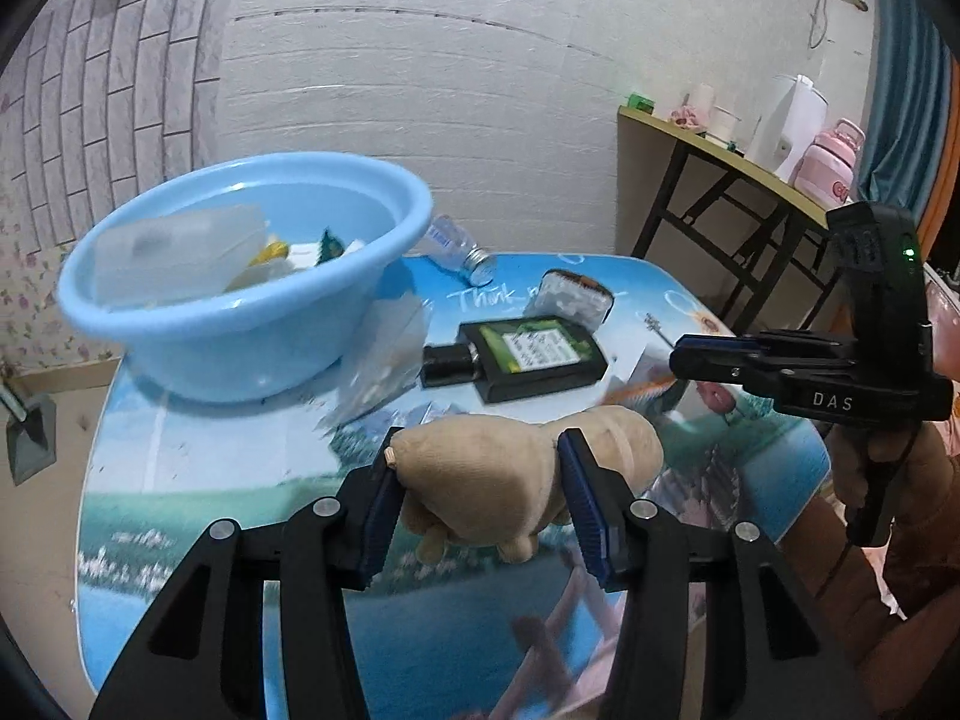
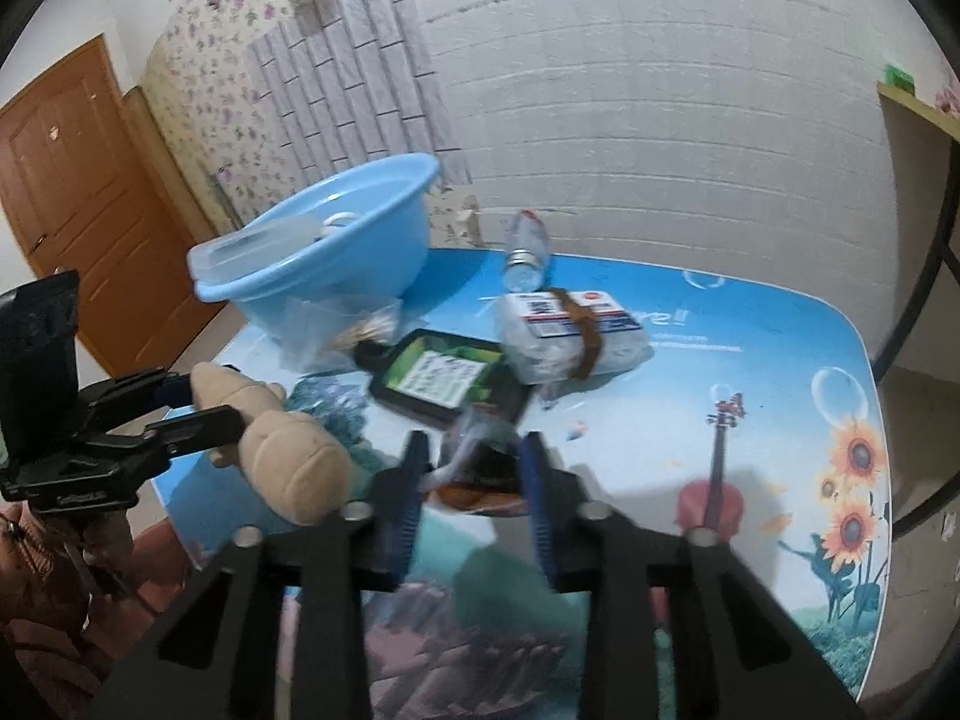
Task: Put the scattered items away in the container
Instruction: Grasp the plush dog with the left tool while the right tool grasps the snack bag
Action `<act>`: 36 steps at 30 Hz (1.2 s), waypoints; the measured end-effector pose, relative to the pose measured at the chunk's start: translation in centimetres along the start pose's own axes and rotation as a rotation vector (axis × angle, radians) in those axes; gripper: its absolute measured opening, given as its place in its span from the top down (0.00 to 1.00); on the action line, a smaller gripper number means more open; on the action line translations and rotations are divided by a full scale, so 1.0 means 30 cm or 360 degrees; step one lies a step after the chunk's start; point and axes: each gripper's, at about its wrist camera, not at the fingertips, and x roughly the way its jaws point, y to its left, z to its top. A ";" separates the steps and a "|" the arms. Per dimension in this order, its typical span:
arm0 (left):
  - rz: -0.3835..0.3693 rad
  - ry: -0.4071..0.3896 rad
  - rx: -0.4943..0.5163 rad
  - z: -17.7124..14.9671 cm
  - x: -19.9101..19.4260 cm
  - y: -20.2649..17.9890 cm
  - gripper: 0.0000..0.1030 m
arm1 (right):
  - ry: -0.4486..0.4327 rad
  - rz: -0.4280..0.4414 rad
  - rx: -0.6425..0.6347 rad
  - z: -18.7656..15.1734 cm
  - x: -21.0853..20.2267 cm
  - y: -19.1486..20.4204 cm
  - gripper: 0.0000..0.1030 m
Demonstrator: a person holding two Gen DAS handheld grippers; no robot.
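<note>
The basin (image 1: 240,324) is pale blue. The table (image 2: 750,360) beneath it is printed with blue sky, green hills, sunflowers and a red violin. Beside the basin lies a black flask (image 1: 528,357) with a green and white label. The plush toy (image 1: 510,480) is tan. The tongs (image 1: 480,498) are black with blue pads (image 1: 579,504).

Both grippers are matte black plastic, the left gripper (image 1: 477,489) and right gripper (image 2: 474,498) each with blue ribbed pads and round silver screws on the linkage arms. The right one's side reads "DAS" in white, green light glowing above. A brownish-red sleeve (image 1: 912,546) covers the person's arm.
</note>
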 end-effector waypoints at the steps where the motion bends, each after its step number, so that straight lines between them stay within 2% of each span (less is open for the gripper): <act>1: 0.0007 0.0004 -0.0004 -0.009 -0.006 0.004 0.52 | 0.0006 -0.0013 -0.0019 -0.005 -0.002 0.015 0.81; 12: 0.0096 0.0026 -0.0041 -0.087 -0.061 0.058 0.51 | 0.0054 -0.0032 -0.0051 -0.054 -0.029 0.066 0.79; 13: 0.0102 0.0032 -0.0043 -0.089 -0.059 0.059 0.51 | 0.0050 -0.0055 -0.0055 -0.056 -0.032 0.069 0.72; 14: 0.0109 0.0044 -0.0049 -0.093 -0.056 0.062 0.51 | 0.0055 -0.0066 -0.0057 -0.056 -0.032 0.067 0.61; 16: 0.0107 0.0047 -0.0065 -0.093 -0.054 0.065 0.46 | 0.0064 -0.0085 -0.0052 -0.058 -0.027 0.063 0.51; 17: 0.0107 0.0051 -0.0067 -0.095 -0.053 0.067 0.44 | 0.0073 -0.0094 -0.0044 -0.061 -0.022 0.061 0.51; 19: 0.0110 0.0059 -0.0067 -0.098 -0.049 0.065 0.33 | 0.0098 -0.0103 -0.0034 -0.064 -0.013 0.059 0.51; 22: 0.0098 0.0066 -0.0048 -0.103 -0.047 0.055 0.24 | 0.0142 -0.0113 -0.0045 -0.074 0.008 0.060 0.51; 25: 0.0095 0.0084 -0.0032 -0.109 -0.032 0.044 0.18 | 0.0177 -0.0103 -0.0079 -0.083 0.023 0.073 0.49; 28: 0.0071 0.0100 -0.0039 -0.113 -0.018 0.041 0.16 | 0.0221 -0.0027 -0.0112 -0.094 0.040 0.091 0.32; 29: 0.0071 0.0102 -0.0039 -0.113 -0.015 0.039 0.15 | 0.0223 -0.0027 -0.0117 -0.099 0.045 0.096 0.30; 33: 0.0057 0.0141 -0.0046 -0.115 0.006 0.033 0.07 | 0.0250 -0.0095 -0.0134 -0.108 0.067 0.102 0.30; 36: 0.0029 0.0145 -0.0039 -0.116 0.018 0.025 0.07 | 0.0268 -0.0081 -0.0114 -0.114 0.082 0.098 0.30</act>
